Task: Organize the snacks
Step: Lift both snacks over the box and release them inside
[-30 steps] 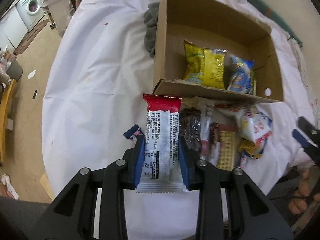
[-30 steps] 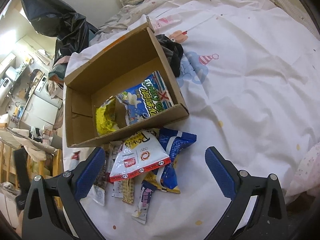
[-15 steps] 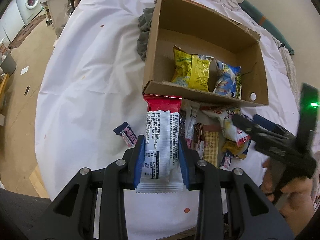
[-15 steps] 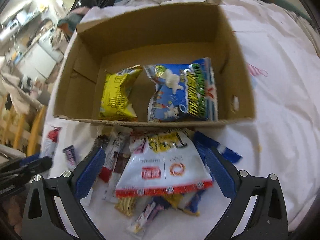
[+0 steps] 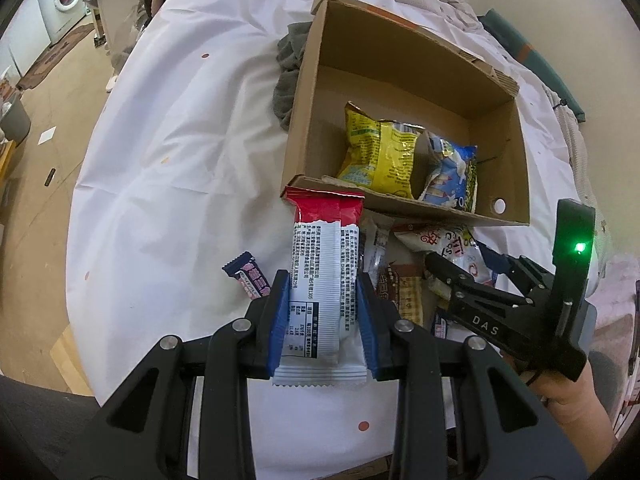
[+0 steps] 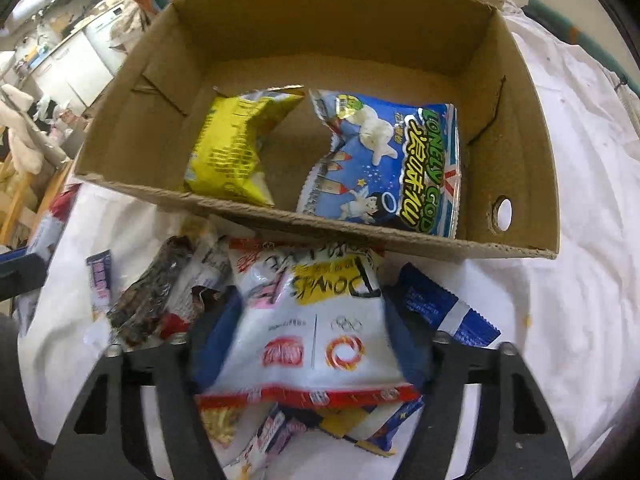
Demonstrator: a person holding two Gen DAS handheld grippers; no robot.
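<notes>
- Left gripper (image 5: 323, 316): blue pads clamped on both long edges of a red-and-white wrapped bar (image 5: 324, 280). Bar stands lengthwise between the fingers, red end pointing away toward the cardboard box (image 5: 404, 52), white crimped end sticking out behind the pads. Red end sits just short of the box's near wall.
- Right gripper (image 6: 310, 344): jaws closing, straddling the white snack bag (image 6: 316, 320) with red bottom seam. Blue pads sit at the bag's left and right edges; whether they already press on it I cannot tell, as the view is blurred.
- White snack bag lies on top of the loose pile on the white sheet (image 5: 172, 168), just in front of the box's near wall.
- Pile around it: a blue packet (image 6: 444, 312) to the right, a dark brown bar (image 6: 150, 292) to the left, smaller wrappers underneath.
- Inside box: yellow bag (image 6: 236, 152) at left, blue-and-white bag (image 6: 392, 172) at right, both leaning against the near wall.
- A small dark purple candy (image 5: 248, 276) lies apart on the sheet, just left of the left gripper.
</notes>
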